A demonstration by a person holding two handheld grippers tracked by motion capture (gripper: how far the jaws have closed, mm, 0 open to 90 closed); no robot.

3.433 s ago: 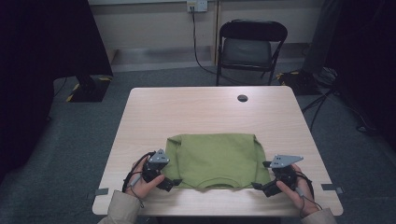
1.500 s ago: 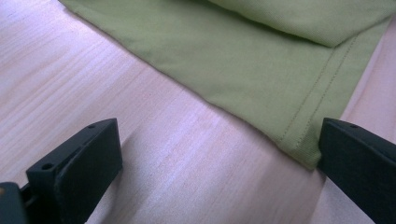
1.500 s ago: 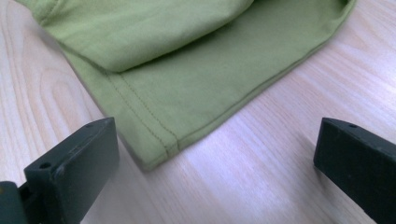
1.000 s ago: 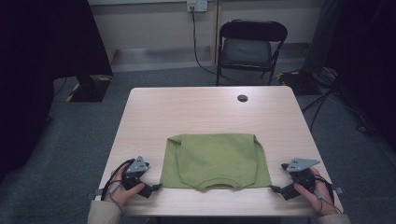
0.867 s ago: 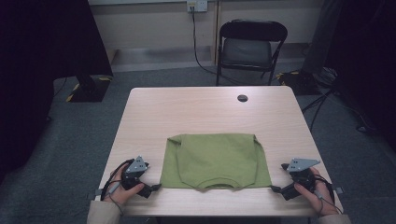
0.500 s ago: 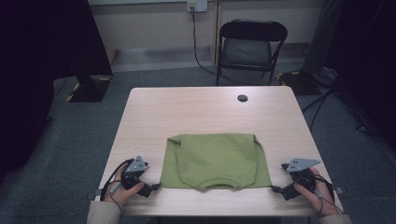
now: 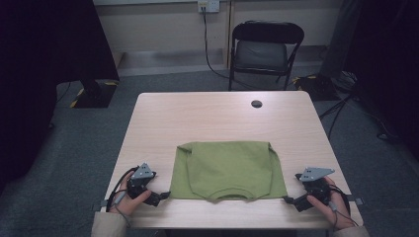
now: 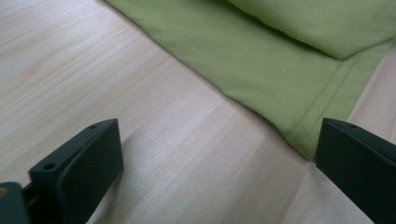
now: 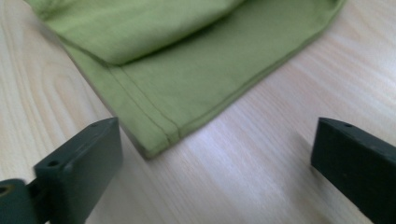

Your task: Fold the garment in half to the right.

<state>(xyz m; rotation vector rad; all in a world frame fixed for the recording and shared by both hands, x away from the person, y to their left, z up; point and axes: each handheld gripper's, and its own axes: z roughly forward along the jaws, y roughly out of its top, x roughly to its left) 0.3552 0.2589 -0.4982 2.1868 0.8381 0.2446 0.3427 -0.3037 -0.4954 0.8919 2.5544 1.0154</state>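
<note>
A folded green shirt [image 7: 228,169] lies flat on the table [image 7: 207,118], toward its near edge and about midway across. The left gripper [image 7: 159,198] rests on the table just beside the shirt's near left corner, its jaws spread wide with nothing between them; in the left gripper view that hemmed corner [image 8: 303,135] lies just ahead of the jaws and apart from them. The right gripper [image 7: 291,202] sits just beside the shirt's near right corner, jaws likewise wide and empty; in the right gripper view the corner [image 9: 154,140] lies on bare wood close ahead of one jaw, not touching it. Each gripper is held in a hand [image 7: 129,200] at the table's near edge.

Against the picture from 3.4 s ago, both grippers have drawn outward and back from the shirt: then they were up against its near corners, now they lie clear of it. The shirt lies in the same place and shape. Over the last second nothing has visibly shifted.

A small dark disc [image 7: 256,103] lies well beyond the shirt near the far edge, and a folding chair [image 7: 267,49] stands behind the table.
</note>
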